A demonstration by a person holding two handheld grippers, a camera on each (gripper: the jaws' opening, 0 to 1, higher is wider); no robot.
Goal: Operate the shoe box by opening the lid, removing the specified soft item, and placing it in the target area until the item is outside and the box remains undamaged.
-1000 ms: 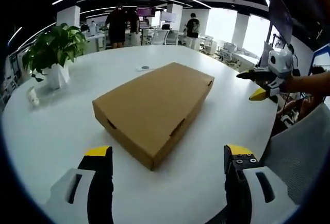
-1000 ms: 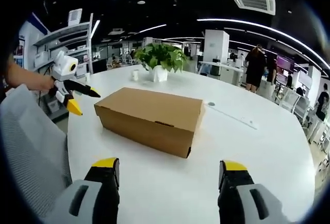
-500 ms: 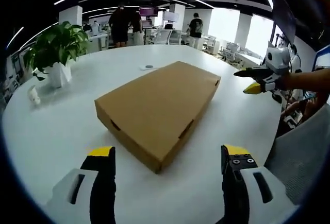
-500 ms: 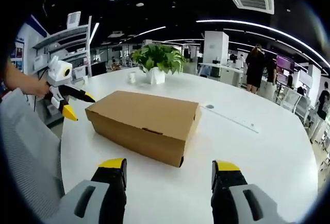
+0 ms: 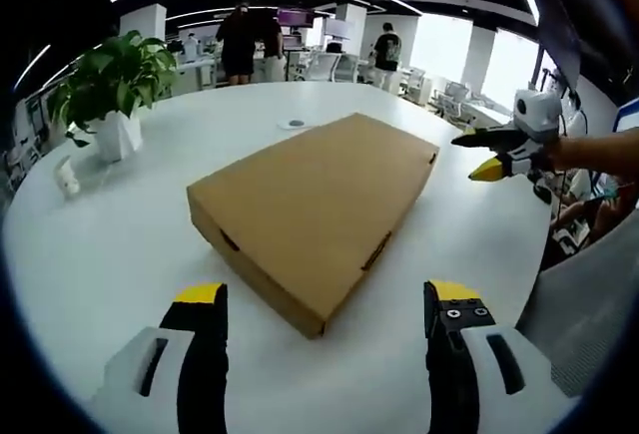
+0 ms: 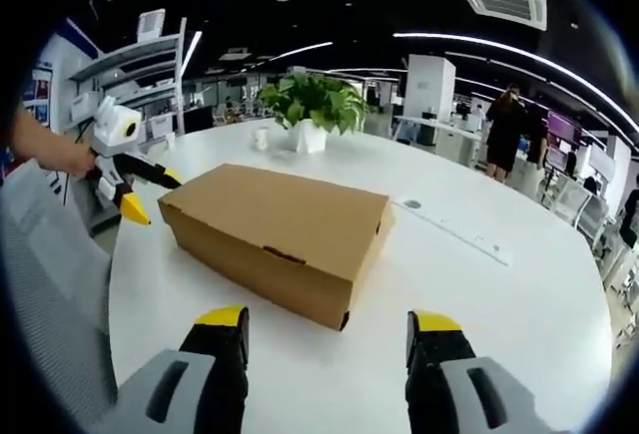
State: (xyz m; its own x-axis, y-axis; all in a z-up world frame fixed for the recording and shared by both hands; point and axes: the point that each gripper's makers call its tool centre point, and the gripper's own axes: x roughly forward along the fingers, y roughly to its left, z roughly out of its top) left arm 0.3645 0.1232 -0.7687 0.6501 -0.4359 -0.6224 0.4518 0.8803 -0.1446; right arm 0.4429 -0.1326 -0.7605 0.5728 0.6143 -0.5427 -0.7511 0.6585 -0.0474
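1. Cardboard shoe box, plain brown, lid on and closed, lying flat near the middle of the table. Small cut-out notches show along its long side wall. Same box in the right gripper view, with a corner turned toward the camera.
2. Table, white, round-edged, wide; the box rests on it with bare surface all around.
3. Left hand-held gripper, yellow-tipped black jaws on grey bodies, jaws set wide apart, holding nothing, poised just short of the box's near corner and above the table. It also appears at the left of the right gripper view, held in a person's hand, its yellow tips close beside the box's far end; contact cannot be told.
4. Right hand-held gripper, same make, jaws wide apart, empty, just in front of the box's near corner. It appears at the right of the left gripper view, held by a hand, jaws parted, off the box's far right corner, not touching it.
5. Potted plant, green leaves in a white pot, standing on the table well apart from the box; also in the right gripper view.
6. Small white object on the table beside the plant; kind unclear.
7. Small round disc on the table beyond the box.
8. Grey mesh chair back at the table's edge.
9. Background: open office with ceiling light strips, people standing.
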